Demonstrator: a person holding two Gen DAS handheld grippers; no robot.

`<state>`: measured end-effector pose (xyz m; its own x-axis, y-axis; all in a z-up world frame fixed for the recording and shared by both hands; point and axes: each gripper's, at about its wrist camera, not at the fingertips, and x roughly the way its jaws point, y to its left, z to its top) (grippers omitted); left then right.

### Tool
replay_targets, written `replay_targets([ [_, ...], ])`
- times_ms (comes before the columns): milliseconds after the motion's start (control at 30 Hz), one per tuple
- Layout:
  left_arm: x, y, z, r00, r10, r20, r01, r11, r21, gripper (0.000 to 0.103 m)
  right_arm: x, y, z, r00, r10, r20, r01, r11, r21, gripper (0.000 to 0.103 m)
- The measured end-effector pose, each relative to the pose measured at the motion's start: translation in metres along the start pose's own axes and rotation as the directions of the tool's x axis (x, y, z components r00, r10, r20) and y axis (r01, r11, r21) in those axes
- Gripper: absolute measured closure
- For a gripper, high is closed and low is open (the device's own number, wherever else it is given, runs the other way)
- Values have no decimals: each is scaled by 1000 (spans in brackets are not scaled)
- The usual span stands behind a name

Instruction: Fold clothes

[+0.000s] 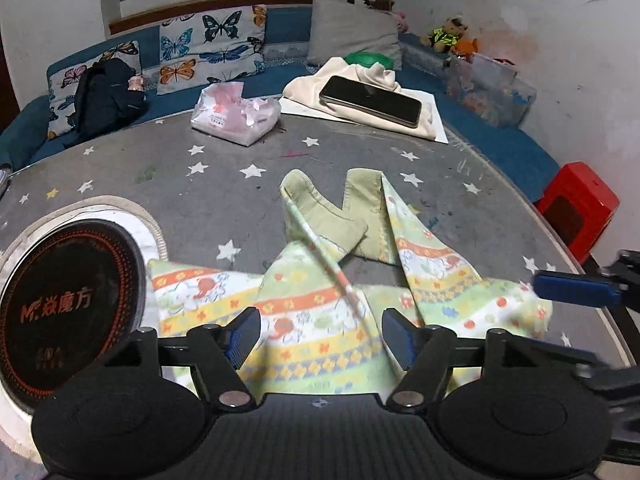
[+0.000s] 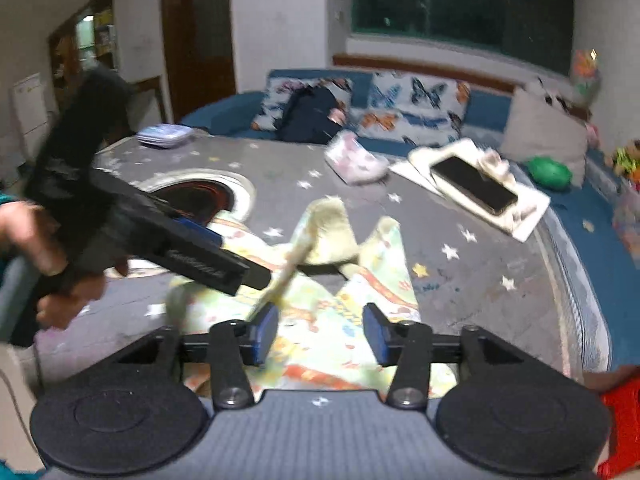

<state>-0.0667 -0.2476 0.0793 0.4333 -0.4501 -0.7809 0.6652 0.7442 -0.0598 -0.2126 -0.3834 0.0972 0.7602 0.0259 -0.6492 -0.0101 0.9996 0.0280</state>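
Observation:
A small pair of children's trousers (image 1: pixel 320 308), pale green with orange, yellow and white patterned bands, lies crumpled on the grey star-print table (image 1: pixel 224 168). Its two green-cuffed legs point away from me. My left gripper (image 1: pixel 320 334) is open, its blue pads (image 1: pixel 244 334) standing over the near part of the cloth. My right gripper (image 2: pixel 320 334) is open too, over the same garment (image 2: pixel 320 320), which looks blurred. The right gripper's blue pad (image 1: pixel 572 290) shows at the right edge of the left wrist view. The left gripper (image 2: pixel 224 256) crosses the right wrist view, held by a hand.
A black round induction cooker (image 1: pixel 64 308) is set into the table at the left. A phone (image 1: pixel 370 100) lies on cream folded cloth at the back, beside a pink tissue pack (image 1: pixel 234 116). A blue sofa with butterfly cushions (image 1: pixel 212 44) runs behind. A red stool (image 1: pixel 576 208) stands at the right.

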Motion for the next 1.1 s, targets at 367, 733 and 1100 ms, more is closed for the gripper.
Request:
replay_targets([
  [367,57,8,17,997,41,-59,-43,998,-50,48,84,-50,17,995,-55,-83,67,987,144,45],
  [733,51,33,14,998,-37,-51,32,996,-89,90,145,-69,28,988,-30,-151,63,974,216,43],
  [1100,35,50,29,1000,-13,7,14,994,-106,97,136,-58,50,992,-81,-98,91,990,104,96],
])
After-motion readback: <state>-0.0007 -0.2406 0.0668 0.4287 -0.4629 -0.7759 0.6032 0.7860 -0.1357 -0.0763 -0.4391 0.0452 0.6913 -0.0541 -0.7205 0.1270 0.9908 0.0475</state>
